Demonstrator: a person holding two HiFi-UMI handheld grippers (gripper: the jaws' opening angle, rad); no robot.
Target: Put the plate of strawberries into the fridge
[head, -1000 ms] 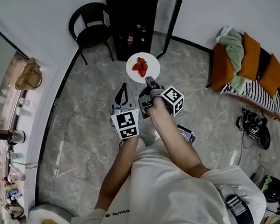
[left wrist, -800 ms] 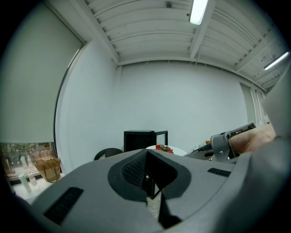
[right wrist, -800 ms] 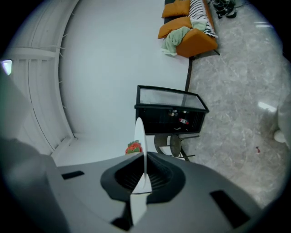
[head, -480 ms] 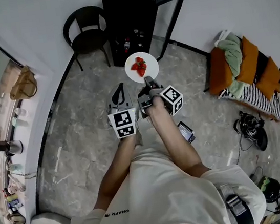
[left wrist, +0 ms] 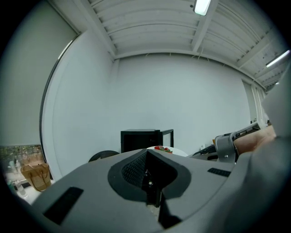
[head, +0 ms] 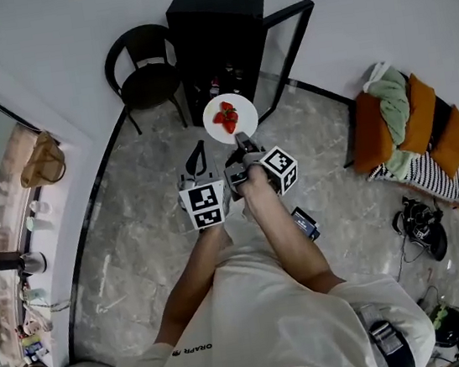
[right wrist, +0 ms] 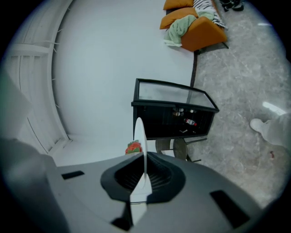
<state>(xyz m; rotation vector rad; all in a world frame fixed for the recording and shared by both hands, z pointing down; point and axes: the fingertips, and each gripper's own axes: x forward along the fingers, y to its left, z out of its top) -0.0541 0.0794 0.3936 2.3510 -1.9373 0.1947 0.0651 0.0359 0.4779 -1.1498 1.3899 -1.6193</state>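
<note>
A white plate (head: 230, 119) with red strawberries (head: 225, 117) is held level over the floor, just in front of the black fridge (head: 220, 27). My right gripper (head: 243, 141) is shut on the plate's near rim. In the right gripper view the plate (right wrist: 140, 136) shows edge-on between the jaws, with the strawberries (right wrist: 133, 147) on its left. The fridge's glass door (head: 283, 52) stands open to the right. My left gripper (head: 200, 148) hangs beside the plate on the left, shut and empty. In the left gripper view the fridge (left wrist: 141, 139) lies straight ahead.
A black chair (head: 144, 72) stands left of the fridge. Bottles (head: 227, 77) show inside the fridge. An orange seat with cushions and cloths (head: 399, 121) is at the right wall. A dark flat device (head: 305, 223) and black gear (head: 419, 224) lie on the floor.
Both grippers and the plate have moved toward the fridge; the plate now sits nearer its open front. The grip on the plate is unchanged.
</note>
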